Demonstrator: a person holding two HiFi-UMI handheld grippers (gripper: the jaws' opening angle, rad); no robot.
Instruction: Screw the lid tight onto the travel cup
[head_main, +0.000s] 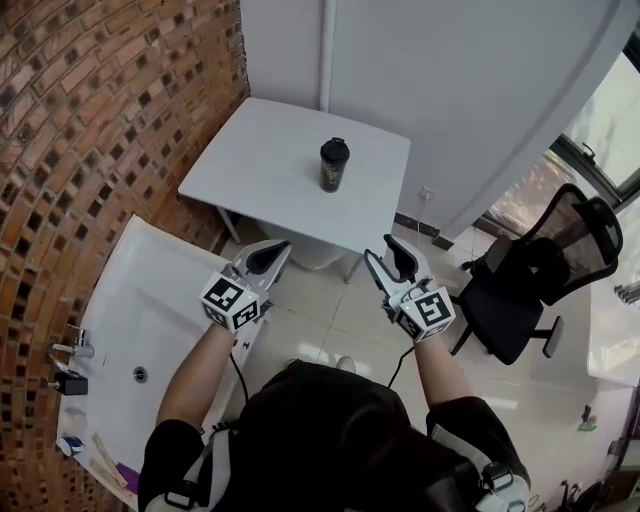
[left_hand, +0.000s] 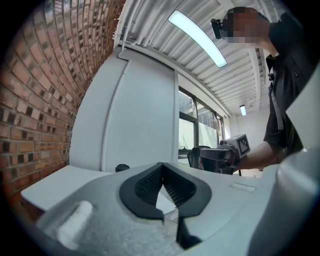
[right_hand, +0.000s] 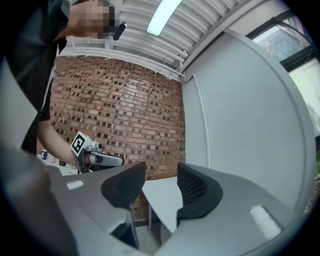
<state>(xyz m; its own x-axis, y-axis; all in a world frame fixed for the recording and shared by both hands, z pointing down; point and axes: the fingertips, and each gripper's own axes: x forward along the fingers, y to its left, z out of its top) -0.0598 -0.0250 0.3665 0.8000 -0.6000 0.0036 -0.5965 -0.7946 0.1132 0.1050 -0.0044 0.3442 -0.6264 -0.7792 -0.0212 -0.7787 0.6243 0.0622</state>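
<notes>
A black travel cup (head_main: 334, 165) with its black lid on top stands upright on the small white table (head_main: 260, 170), near the middle. In the left gripper view only the lid's top (left_hand: 122, 168) peeks over the table edge. Both grippers hang level in the air short of the table's near edge, well away from the cup. My left gripper (head_main: 268, 258) (left_hand: 161, 167) is shut, pads together, with nothing in it. My right gripper (head_main: 390, 262) (right_hand: 161, 175) is open with an empty gap between its pads; the cup is out of its view.
A brick wall (head_main: 90, 120) runs along the left. A white sink counter (head_main: 150, 320) with a tap (head_main: 75, 350) lies below my left arm. A black office chair (head_main: 540, 280) stands at the right. A white wall (head_main: 480, 90) backs the table.
</notes>
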